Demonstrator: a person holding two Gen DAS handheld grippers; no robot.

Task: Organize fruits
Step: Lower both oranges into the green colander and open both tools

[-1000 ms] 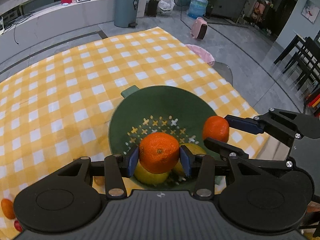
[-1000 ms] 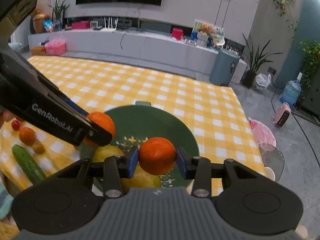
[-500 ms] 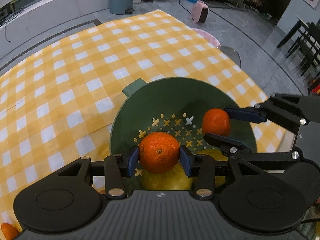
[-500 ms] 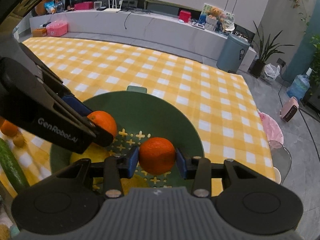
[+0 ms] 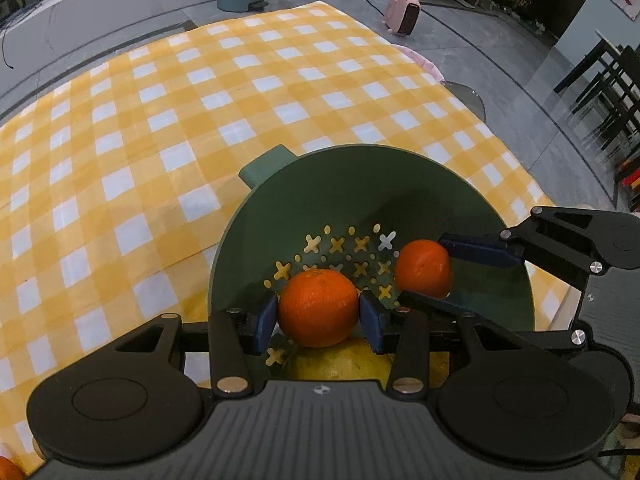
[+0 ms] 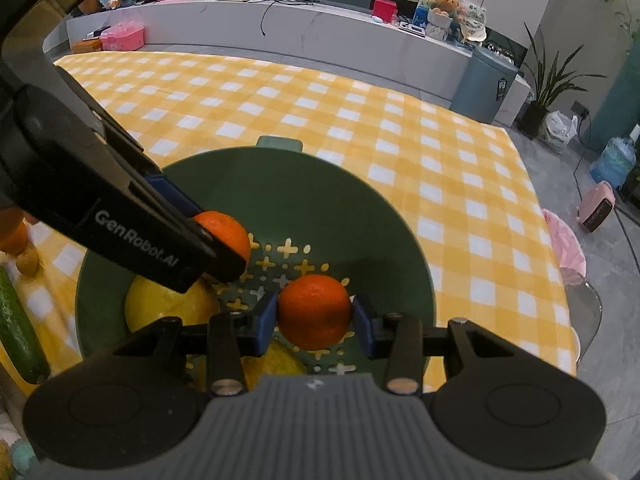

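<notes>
Green plastic colander (image 5: pixel 420 184) sat low in the centre of both views on the checked counter (image 5: pixel 160 120), seemingly as the collecting place for fruit. Each tool, left tool (image 5: pixel 319 317) and right tool (image 6: pixel 315 317), was closed halfway on its own orange (image 5: pixel 318 307) (image 6: pixel 314 310), held above the colander's holes and beside the yellow fruit (image 6: pixel 168 306) inside.

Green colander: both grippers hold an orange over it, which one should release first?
Right, probably. Its orange hangs over the bare perforated floor of the colander; the left gripper's orange sits directly above a yellow fruit.
</notes>
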